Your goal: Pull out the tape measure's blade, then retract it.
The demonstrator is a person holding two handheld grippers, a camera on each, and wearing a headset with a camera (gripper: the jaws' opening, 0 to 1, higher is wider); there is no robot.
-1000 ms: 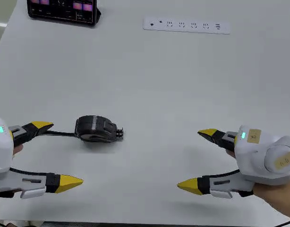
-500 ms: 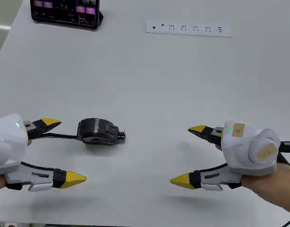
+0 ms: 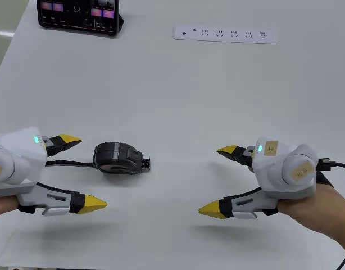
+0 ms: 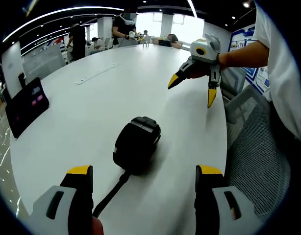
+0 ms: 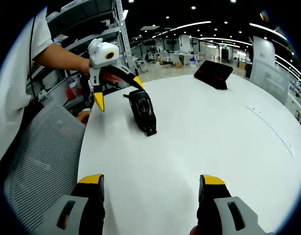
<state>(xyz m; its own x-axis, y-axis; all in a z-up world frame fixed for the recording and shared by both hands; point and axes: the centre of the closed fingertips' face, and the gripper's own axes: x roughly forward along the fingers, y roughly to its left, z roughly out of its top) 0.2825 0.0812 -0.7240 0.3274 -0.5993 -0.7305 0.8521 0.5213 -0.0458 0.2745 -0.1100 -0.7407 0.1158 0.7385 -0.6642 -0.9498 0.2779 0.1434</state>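
Black tape measure (image 3: 118,158) lying on the white bench (image 3: 178,95), left of centre in the head view, left claw (image 3: 89,170) wide open just beside it, holding nothing, right claw (image 3: 210,180) wide open at lower right, well apart, power strip (image 3: 225,34) along the top edge

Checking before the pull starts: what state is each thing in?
tape measure: blade in, lying free on the table.
left gripper: open, empty.
right gripper: open, empty.
tablet: screen lit.
power strip: nothing plugged in.
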